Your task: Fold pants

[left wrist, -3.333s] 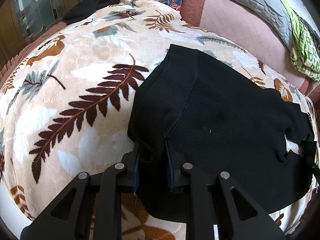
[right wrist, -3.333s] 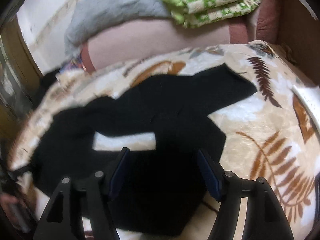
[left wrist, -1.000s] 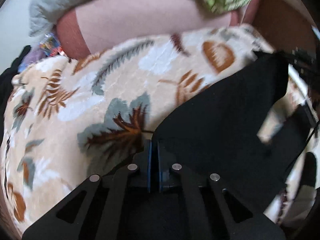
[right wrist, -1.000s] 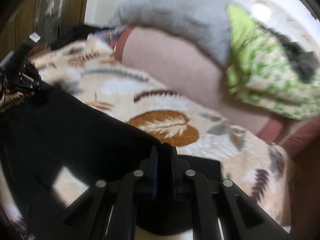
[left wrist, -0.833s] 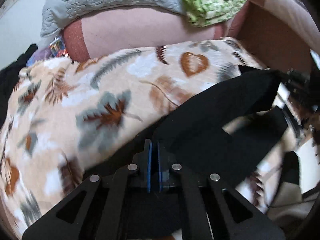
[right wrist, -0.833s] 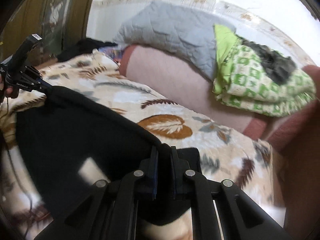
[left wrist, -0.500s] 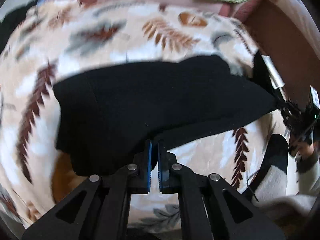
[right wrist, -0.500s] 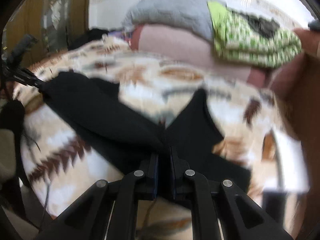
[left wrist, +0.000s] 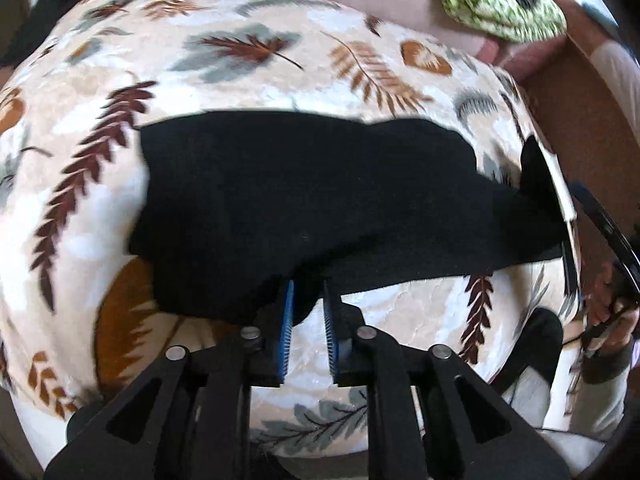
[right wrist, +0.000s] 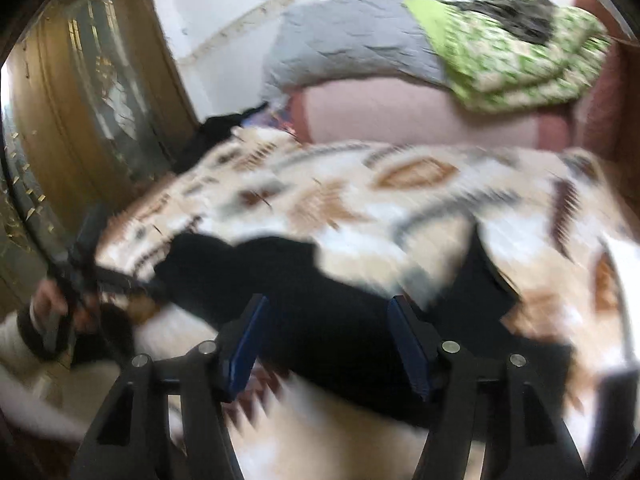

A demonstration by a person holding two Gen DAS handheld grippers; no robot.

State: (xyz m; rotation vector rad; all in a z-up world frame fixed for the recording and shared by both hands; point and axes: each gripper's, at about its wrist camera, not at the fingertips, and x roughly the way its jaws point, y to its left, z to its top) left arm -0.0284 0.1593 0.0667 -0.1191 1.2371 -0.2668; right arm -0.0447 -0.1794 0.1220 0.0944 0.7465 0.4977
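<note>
Change: half a second ago both grippers were pinched shut on the black cloth; now both have let go, and the pants (left wrist: 304,200) lie flat on the bed instead of hanging between them.
Pants: a dark band on the leaf-print blanket (left wrist: 248,60), long axis running left to right across the left wrist view, one end reaching the bed's right edge.
Left gripper (left wrist: 307,320): jaws parted a little (a narrow gap), holding nothing I can make out, the near hem lying just at the fingertips.
Right gripper (right wrist: 328,340): jaws wide apart, empty, the pants (right wrist: 340,312) straight ahead beneath it (this view is badly blurred).
Key relation: the cloth lies directly forward of both grippers, crosswise to their fingers, so I judge the next fold would bring one end over the other; which end is the waistband I cannot tell.
</note>
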